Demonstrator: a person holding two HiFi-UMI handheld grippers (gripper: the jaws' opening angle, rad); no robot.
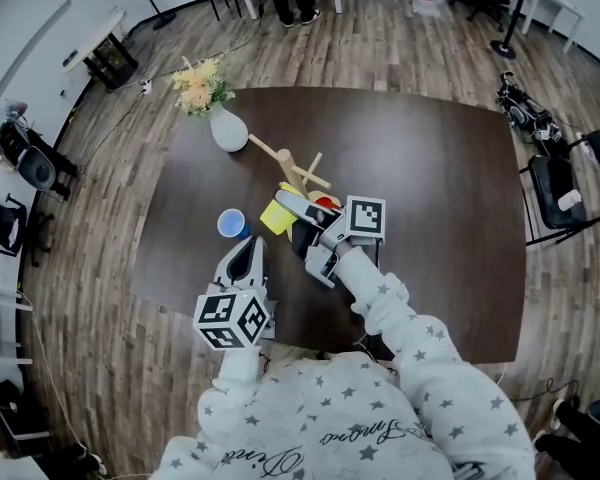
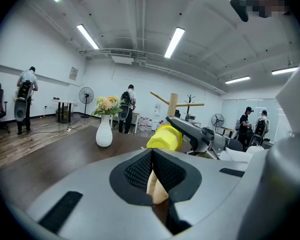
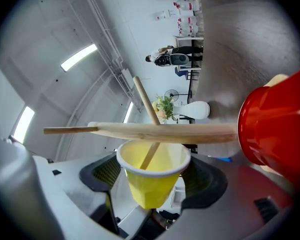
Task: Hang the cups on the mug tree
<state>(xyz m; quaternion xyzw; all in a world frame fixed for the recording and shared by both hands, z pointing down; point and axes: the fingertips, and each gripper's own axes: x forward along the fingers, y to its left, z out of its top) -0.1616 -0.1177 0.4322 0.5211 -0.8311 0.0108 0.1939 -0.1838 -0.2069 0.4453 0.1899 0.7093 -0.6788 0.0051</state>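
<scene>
We see the tapered yellow cup [image 3: 150, 184], mouth toward the wooden mug tree [image 3: 190, 132], a round peg [image 3: 142, 96] inside; right tool [image 3: 155, 175] gapes around it, left tool [image 2: 151, 156] closed, empty.

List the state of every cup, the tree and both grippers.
left gripper: shut, empty.
right gripper: open.
mug tree: upright.
yellow cup: over a peg, between the right gripper's jaws.
red cup: near the tree's base; hung or not, unclear.
blue cup: upright on table.

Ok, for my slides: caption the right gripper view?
Yellow cup, mug tree peg inside, between the right gripper's open jaws.
</scene>
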